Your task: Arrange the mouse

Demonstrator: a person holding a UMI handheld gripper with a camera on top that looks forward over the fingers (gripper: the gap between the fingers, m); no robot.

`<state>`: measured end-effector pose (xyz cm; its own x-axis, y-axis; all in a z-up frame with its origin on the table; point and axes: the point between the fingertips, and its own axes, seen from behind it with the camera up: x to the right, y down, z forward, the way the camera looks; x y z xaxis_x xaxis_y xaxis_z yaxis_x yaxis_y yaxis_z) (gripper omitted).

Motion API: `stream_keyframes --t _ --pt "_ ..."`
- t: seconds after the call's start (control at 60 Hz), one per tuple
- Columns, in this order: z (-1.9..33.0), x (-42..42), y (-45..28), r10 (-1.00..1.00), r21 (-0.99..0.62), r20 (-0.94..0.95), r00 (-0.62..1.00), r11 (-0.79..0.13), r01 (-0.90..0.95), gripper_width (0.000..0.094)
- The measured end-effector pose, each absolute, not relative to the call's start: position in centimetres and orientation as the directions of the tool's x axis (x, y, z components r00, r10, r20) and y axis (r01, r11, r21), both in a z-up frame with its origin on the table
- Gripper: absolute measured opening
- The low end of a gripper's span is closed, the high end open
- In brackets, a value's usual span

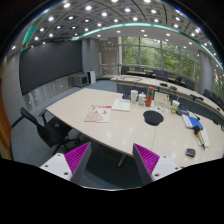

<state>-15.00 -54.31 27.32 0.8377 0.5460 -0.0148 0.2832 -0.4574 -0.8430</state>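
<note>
The gripper [110, 160] is seen spread wide, nothing held between its pink pads [77, 156]; the fingers hang above the near edge of the desk [85, 105], and their lower parts are cut off below. A small dark object [190, 153], possibly the mouse, is noted on the desk just to the right of the right finger; its shape cannot be resolved with certainty. Ahead of the fingers and to the right, a round black mat [153, 117] lies flat on the desk. To the left of it, papers [97, 115] are spread; their print cannot be read. Beyond, a white laptop-like item [122, 103] and a cluster of small containers [148, 97] are recorded, the individual items not distinguishable. A black chair [40, 128] stands at the left side of the desk. Farther back, a second long desk [160, 85] and windows [150, 55] are seen.
</note>
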Motion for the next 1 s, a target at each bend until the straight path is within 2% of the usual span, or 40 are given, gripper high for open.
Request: stream_keyframes --t 0.1,0.117,0.333,0.483,0.583,0.717,0.9,1.0 --pt "26.3 -13.4 -54.1 0.515 -0.833 -0.013 0.857 -0.48 0.276 0.0854" --pt "25.0 -11.2 -52.8 0.515 -0.833 -0.015 0.857 -0.481 0.275 0.0854" --pt "20.0 -0.9 -50.9 0.426 -0.8 -0.019 0.905 -0.55 0.242 0.0853" --pt "14.6 8.6 -47.9 0.351 -0.773 -0.006 0.936 -0.596 0.219 0.0856" --pt "11.9 15.4 -45.0 0.309 -0.764 0.032 0.951 -0.606 0.223 0.0857" --pt "9.5 23.1 -39.6 0.267 -0.791 0.088 0.96 -0.567 0.23 0.0856" --pt "5.9 29.9 -32.0 0.205 -0.805 0.115 0.972 -0.554 0.212 0.0853" --pt "3.4 32.5 -29.2 0.179 -0.791 0.122 0.976 -0.576 0.205 0.0852"
